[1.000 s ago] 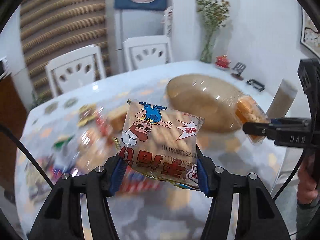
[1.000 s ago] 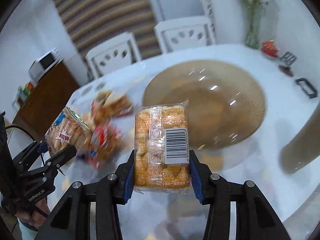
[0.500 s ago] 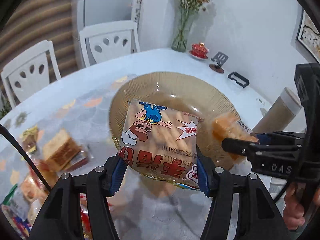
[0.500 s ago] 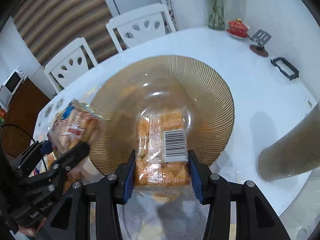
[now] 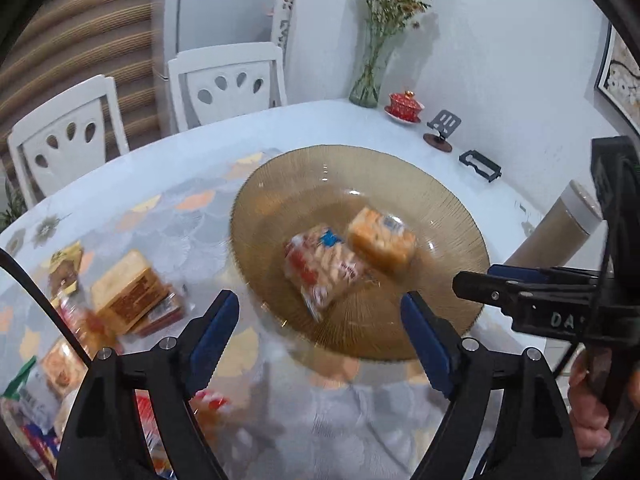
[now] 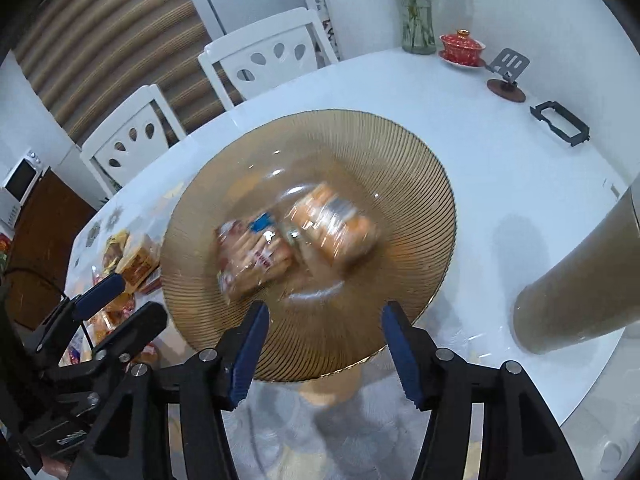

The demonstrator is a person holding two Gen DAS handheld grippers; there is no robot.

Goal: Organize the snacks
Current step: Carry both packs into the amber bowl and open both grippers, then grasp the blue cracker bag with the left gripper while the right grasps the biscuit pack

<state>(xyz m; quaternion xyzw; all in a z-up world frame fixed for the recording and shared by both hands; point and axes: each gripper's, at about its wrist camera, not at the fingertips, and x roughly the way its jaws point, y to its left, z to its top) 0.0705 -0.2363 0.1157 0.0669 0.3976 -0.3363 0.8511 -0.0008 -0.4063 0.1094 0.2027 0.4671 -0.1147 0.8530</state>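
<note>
Tabletop (image 5: 400, 120) first: round, glossy white, partly under a cloth printed with grey scales and orange patches. At its centre sits the landmark — an amber glass plate (image 5: 460, 280), round, shallow, with fine ribs radiating to the rim. In the plate's middle lie two blurred snack packets, side by side and touching: a clear bag of pale cracker sticks (image 5: 320, 272) with red and blue print, unreadable here, and to its right a block-shaped orange biscuit pack (image 5: 380, 238) in shiny film. Right of the plate stands a tall tan cylinder (image 6: 580, 292); beyond the plate, a flower vase (image 5: 366, 84), a red lidded cup (image 5: 405, 103), a phone stand (image 6: 508, 72) and a flat black frame (image 6: 560, 122). Left of the plate, more wrapped snacks (image 5: 128, 296) lie heaped. White chairs (image 5: 224, 80) line the far edge.

The left gripper (image 5: 318, 328) is opening, nothing between its blue ridged pads. The right gripper (image 6: 322, 340) — "DA" legible on its body in the left view — is opening too, empty, over the plate's near rim.
</note>
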